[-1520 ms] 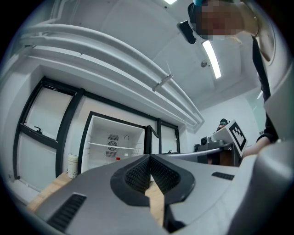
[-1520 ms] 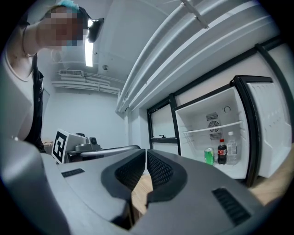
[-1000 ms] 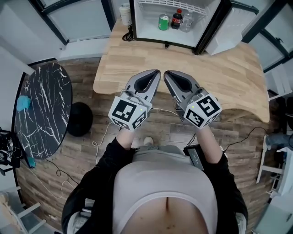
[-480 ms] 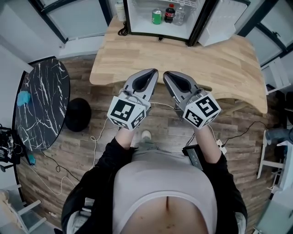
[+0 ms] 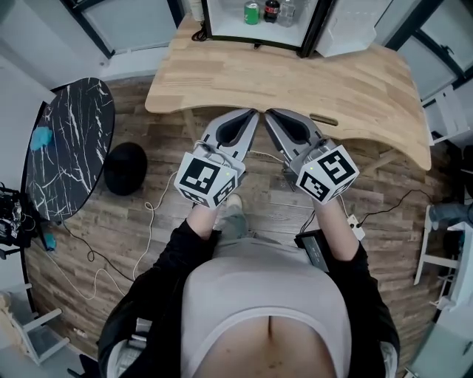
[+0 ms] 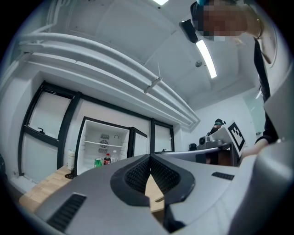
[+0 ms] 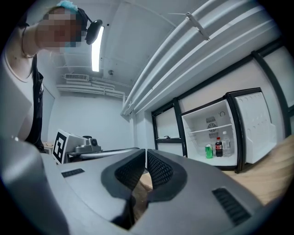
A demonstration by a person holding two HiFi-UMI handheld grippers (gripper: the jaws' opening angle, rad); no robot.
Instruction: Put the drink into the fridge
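The small white fridge (image 5: 222,16) stands open at the far edge of the wooden table (image 5: 295,77). On its floor stand a green can (image 5: 252,12), a dark cola bottle (image 5: 271,9) and a clear bottle (image 5: 287,10). The same drinks show in the left gripper view, with the green can (image 6: 98,162) leftmost, and in the right gripper view beside the cola bottle (image 7: 218,147). My left gripper (image 5: 255,112) and right gripper (image 5: 267,112) are side by side at the table's near edge, well short of the fridge. Both are shut and hold nothing.
The fridge door (image 5: 347,26) swings out to the right. A white cup (image 5: 196,7) stands left of the fridge. A black marble round table (image 5: 70,148) and a black stool (image 5: 124,168) stand at my left. Cables and a power strip (image 5: 355,221) lie on the wood floor.
Both grippers and the person have drawn back from the table. The fridge and table now sit higher and farther off in the head view. Jaws are unchanged.
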